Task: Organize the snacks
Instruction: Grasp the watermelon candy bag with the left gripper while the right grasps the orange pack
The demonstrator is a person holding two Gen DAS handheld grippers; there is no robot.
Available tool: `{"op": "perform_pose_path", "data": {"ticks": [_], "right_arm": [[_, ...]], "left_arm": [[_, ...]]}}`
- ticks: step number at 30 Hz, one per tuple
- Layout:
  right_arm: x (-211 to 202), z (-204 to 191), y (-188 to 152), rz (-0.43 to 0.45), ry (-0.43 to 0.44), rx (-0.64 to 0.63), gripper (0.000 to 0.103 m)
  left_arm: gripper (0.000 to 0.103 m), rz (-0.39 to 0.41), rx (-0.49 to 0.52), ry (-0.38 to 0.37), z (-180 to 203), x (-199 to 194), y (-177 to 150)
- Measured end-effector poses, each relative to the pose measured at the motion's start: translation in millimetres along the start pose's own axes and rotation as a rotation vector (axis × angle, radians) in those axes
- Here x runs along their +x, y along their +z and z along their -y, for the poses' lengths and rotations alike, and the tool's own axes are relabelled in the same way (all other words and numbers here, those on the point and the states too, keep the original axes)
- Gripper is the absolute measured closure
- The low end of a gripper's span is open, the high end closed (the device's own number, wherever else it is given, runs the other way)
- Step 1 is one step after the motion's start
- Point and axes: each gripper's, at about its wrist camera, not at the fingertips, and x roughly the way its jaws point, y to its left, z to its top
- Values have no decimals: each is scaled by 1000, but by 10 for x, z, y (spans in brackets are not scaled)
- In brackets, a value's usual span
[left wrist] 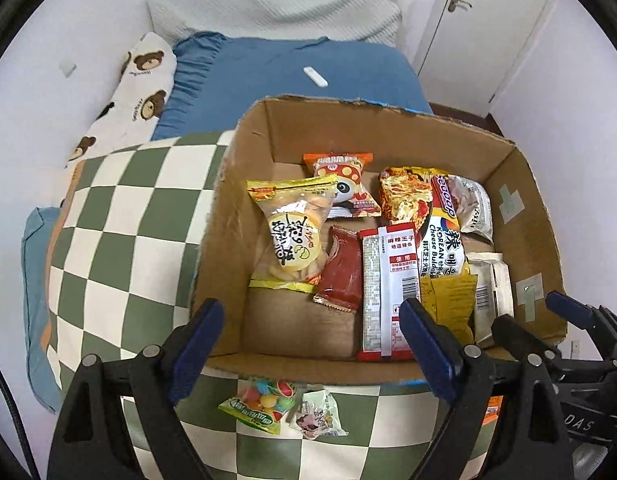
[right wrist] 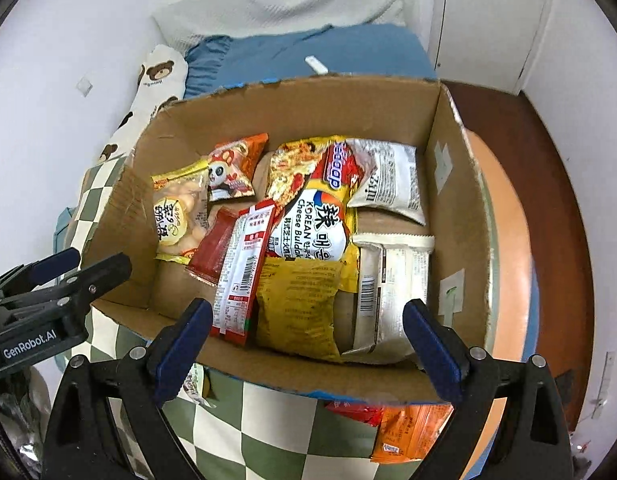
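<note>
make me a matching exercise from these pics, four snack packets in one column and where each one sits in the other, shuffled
Things:
1. panda packet
2. colourful candy bag
3. orange packet
4. Korean cheese noodle pack

Places:
A. outside the cardboard box, below its near right corner
B. inside, near the far wall
C. outside, on the checkered cloth between the left gripper's fingers
D. inside, middle of the pile

Pairs: 1-B, 2-C, 3-A, 4-D

Cardboard box (left wrist: 244, 184) brown. Blanket (left wrist: 120, 216) green/cream checkered. Bedsheet (left wrist: 292, 76) blue; pillow (left wrist: 136, 92) white with brown bear print. Noodle pack (right wrist: 320, 216) yellow/red, spicy strip pack (right wrist: 244, 272) red/white, candy bag (left wrist: 260, 402) multicolour, orange packet (right wrist: 408, 436). Gripper pads (left wrist: 196, 340) blue, frames black.
</note>
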Motion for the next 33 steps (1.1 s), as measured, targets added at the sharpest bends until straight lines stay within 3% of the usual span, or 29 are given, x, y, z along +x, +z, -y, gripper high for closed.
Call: {"op": "perform_pose_path", "data": {"ticks": [10, 22, 27, 30, 31, 33], "right_arm": [[-535, -81, -226, 167, -51, -10, 5], [-1102, -191, -542, 274, -48, 28, 5], [-1261, -199, -648, 292, 9, 49, 5], [-1205, -88, -790, 262, 49, 92, 7], [-1154, -39, -843, 247, 49, 105, 10], [-1024, 66, -956, 207, 66, 126, 32]], "left_arm": [[13, 161, 17, 32, -7, -561, -235], [13, 258, 61, 11, -20, -1091, -508], [13, 225, 36, -1, -143, -1066, -594], [13, 164, 33, 19, -219, -848, -716], [13, 136, 37, 19, -235, -746, -761], [13, 74, 66, 32, -224, -516, -860]]}}
